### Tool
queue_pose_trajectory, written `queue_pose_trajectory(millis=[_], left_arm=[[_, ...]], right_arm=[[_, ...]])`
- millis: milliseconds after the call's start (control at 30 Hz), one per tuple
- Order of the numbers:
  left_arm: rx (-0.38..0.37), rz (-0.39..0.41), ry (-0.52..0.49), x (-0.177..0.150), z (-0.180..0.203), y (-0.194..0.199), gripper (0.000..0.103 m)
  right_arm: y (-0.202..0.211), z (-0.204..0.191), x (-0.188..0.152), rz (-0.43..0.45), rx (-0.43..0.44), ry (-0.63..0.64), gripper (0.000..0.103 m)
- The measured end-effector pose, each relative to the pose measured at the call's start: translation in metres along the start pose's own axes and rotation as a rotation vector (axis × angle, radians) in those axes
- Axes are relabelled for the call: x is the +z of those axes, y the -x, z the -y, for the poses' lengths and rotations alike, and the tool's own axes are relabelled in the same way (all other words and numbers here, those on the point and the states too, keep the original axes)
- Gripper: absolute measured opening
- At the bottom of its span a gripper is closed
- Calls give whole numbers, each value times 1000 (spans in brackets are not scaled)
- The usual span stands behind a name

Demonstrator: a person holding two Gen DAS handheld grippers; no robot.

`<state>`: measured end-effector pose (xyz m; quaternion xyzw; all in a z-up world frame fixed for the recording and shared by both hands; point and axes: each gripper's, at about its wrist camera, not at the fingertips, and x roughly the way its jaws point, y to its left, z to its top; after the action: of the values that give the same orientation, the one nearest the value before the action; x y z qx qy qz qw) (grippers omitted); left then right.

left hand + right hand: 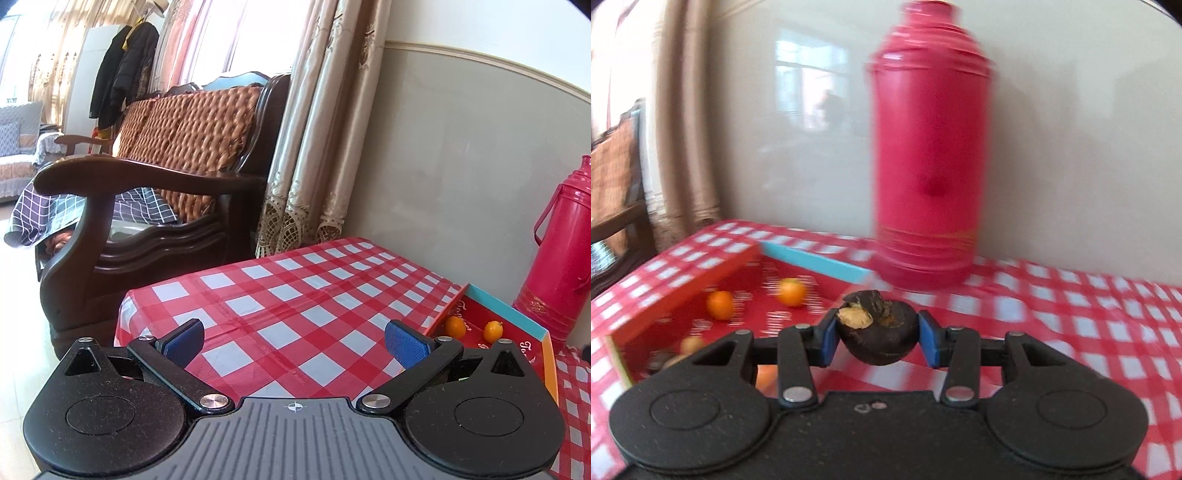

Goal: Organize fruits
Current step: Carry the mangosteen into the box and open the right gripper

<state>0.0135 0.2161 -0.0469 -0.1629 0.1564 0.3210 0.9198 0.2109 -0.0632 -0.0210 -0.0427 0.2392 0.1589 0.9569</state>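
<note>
Clamped between the blue pads (pixel 830 338) of the right gripper (pixel 878 338) sits a dark, round fruit, a mangosteen (pixel 877 332) by the look of it, its torn top showing pale flesh. The pads press on both its sides, so the grip looks firm, and the fruit hangs clear of the checked tablecloth (pixel 1071 321), just right of the red tray (pixel 683 291).

That tray is the landmark. Inside it lie two small orange fruits (pixel 719 303), kumquats or the like, with a couple more pale ones near its closest corner, half hidden behind the gripper body. Past the tray's blue far wall stands a red thermos flask (pixel 927 155), close to the corner. The right view is blurred.

Left of the tray, the left gripper (pixel 295 341) hovers over bare tablecloth with its jaws spread wide and nothing between them. From there the tray's near wall (pixel 448 306) shows at the right, with two orange fruits (pixel 455 326) inside. Farther left of the tray stands a wooden armchair (pixel 147 192) with a woven cushion, and curtains (pixel 317 147) hang behind.

I judge the step in hand to be carrying the mangosteen to the tray. The next move calls for swinging it left over the rim, lowering it onto a free patch away from the kumquats, then letting go gently, keeping clear of the flask.
</note>
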Motion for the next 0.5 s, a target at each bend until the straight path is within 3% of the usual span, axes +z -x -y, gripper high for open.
queue_pose_trajectory(millis=[233, 500], left_arm=[[1, -33, -10, 0, -7, -6, 103], [-3, -48, -12, 1, -10, -9, 103]], right_arm=[[-27, -65, 2, -51, 96, 125, 36], [-51, -101, -3, -119, 119, 214, 37]])
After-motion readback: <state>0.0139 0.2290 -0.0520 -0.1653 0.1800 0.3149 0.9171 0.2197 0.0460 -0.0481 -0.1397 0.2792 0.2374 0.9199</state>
